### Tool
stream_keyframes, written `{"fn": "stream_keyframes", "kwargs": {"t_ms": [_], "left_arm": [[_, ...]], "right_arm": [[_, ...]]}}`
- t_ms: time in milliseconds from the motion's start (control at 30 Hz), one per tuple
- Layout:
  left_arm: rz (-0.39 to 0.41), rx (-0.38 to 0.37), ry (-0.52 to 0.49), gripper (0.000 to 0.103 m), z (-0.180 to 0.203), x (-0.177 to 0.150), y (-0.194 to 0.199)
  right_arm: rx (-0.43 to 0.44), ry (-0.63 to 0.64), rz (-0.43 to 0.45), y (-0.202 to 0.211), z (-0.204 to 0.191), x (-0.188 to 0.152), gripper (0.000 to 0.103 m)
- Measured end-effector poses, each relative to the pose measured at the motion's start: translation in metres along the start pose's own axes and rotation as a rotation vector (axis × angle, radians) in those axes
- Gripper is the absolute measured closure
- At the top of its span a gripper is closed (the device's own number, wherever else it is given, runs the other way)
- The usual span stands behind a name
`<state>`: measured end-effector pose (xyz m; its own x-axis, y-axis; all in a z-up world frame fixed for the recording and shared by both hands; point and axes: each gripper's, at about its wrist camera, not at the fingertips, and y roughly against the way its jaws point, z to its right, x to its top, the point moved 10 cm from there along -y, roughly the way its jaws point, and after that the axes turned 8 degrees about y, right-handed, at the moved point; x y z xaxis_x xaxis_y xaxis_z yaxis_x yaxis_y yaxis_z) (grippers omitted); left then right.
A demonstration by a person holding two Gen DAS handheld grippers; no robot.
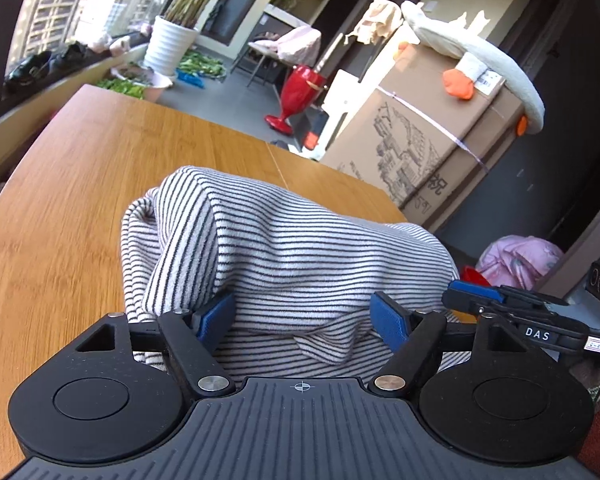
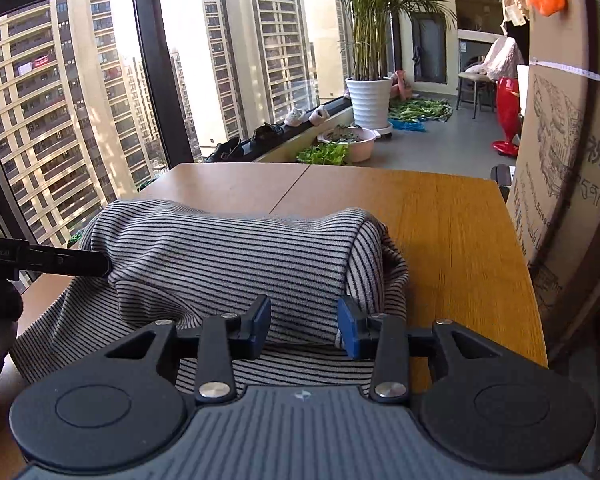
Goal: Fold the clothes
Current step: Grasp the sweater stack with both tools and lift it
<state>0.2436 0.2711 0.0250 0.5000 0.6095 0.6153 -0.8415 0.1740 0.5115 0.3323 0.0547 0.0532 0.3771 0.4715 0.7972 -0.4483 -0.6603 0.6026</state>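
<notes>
A grey striped garment [image 1: 284, 248] lies bunched and part-folded on the wooden table [image 1: 72, 200]. My left gripper [image 1: 304, 320] is open, its blue pads [image 1: 216, 316] spread wide with striped cloth lying between them. The right gripper shows at the right of this view [image 1: 500, 300]. In the right wrist view the same garment [image 2: 236, 256] is a rolled fold in front of my right gripper [image 2: 304, 326], which is open with cloth between its pads [image 2: 350, 330]. The left gripper's finger [image 2: 60, 262] touches the fold's left end.
A large cardboard box [image 1: 420, 136] with a plush goose on top stands just past the table's right edge [image 2: 560, 152]. A window and sill with shoes run along the far left side [image 2: 236, 148]. A potted palm [image 2: 370, 100] and a red vase [image 1: 300, 92] stand on the floor beyond.
</notes>
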Motion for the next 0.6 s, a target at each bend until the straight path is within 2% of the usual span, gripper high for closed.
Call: {"fn": "stream_keyframes", "kwargs": {"t_ms": [33, 167, 233, 267, 333, 400, 500, 600], "left_arm": [[-0.001, 0.003, -0.004, 0.029, -0.003, 0.000, 0.000], [-0.028, 0.022, -0.015, 0.029, -0.005, -0.001, 0.006], [-0.047, 0.003, -0.013, 0.023, 0.002, 0.001, 0.018], [-0.036, -0.029, -0.026, 0.021, 0.010, 0.005, 0.029], [0.024, -0.062, -0.059, 0.010, 0.025, 0.024, 0.051], [0.083, -0.039, -0.065, 0.009, 0.028, 0.050, 0.063], [0.095, 0.059, -0.001, 0.008, 0.006, 0.083, 0.048], [0.030, 0.128, 0.086, 0.012, -0.022, 0.094, 0.015]], "right_arm": [[-0.005, -0.005, 0.006, -0.005, 0.004, -0.002, 0.068], [-0.030, 0.002, 0.012, -0.011, 0.002, -0.001, 0.068], [-0.025, 0.020, 0.006, -0.005, -0.001, 0.002, 0.067], [-0.015, 0.013, 0.016, 0.002, 0.001, 0.008, 0.067], [0.007, -0.002, 0.037, 0.015, 0.005, 0.021, 0.062], [0.010, -0.044, 0.064, 0.024, 0.017, 0.039, 0.047], [0.011, -0.138, 0.077, 0.013, 0.042, 0.063, 0.047], [0.030, -0.264, 0.032, -0.017, 0.059, 0.064, 0.047]]}}
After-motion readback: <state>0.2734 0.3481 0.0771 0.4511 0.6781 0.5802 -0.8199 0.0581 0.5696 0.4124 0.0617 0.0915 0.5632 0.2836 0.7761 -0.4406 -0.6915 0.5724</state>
